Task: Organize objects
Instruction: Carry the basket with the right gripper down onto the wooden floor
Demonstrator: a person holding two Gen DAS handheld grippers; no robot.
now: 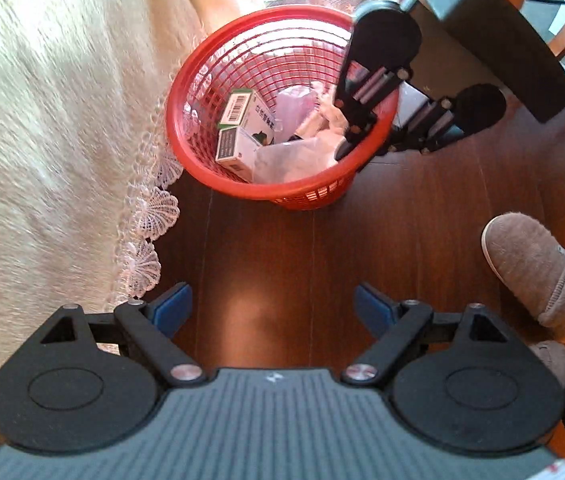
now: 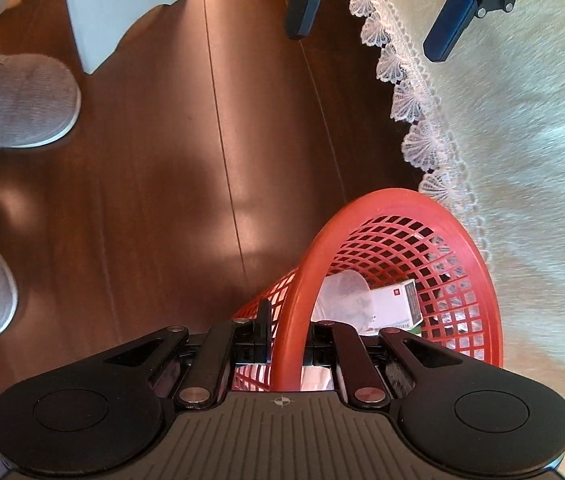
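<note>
The left gripper [image 1: 272, 308] hung over bare dark wood floor [image 1: 282, 264] with its blue-padded fingers [image 1: 172, 306] spread wide and nothing between them. To its left lay the pale cloth with a lace edge [image 1: 150, 216]; to its right stood a foot in a grey slipper [image 1: 530, 264]. Farther on, the red mesh basket [image 1: 186, 92] stood on the floor, touching or just beside the lace edge. The right gripper [image 2: 282, 344] had its fingers pinched together on the basket's rim, one inside the wall and one outside, as its own view showed. Inside lay small cardboard boxes [image 1: 242, 114] and crumpled clear plastic wrap [image 1: 294, 156]. The basket looked like thin, springy plastic, light even with its load, so it would probably flex and tilt when held by one point of the rim; the smooth, thick rim seemed the only firm place to grip, and a second hold on the near side would likely steady it. The boxes looked stiff and light, easy to pinch across their narrow faces, while the wrap would be limp and slippery. Open floor lay in front of the basket towards the slipper; the draped cloth closed off one side, and beyond the basket stood what looked like dark furniture [image 1: 522, 56], too blurred to name, leaving little room there.
</note>
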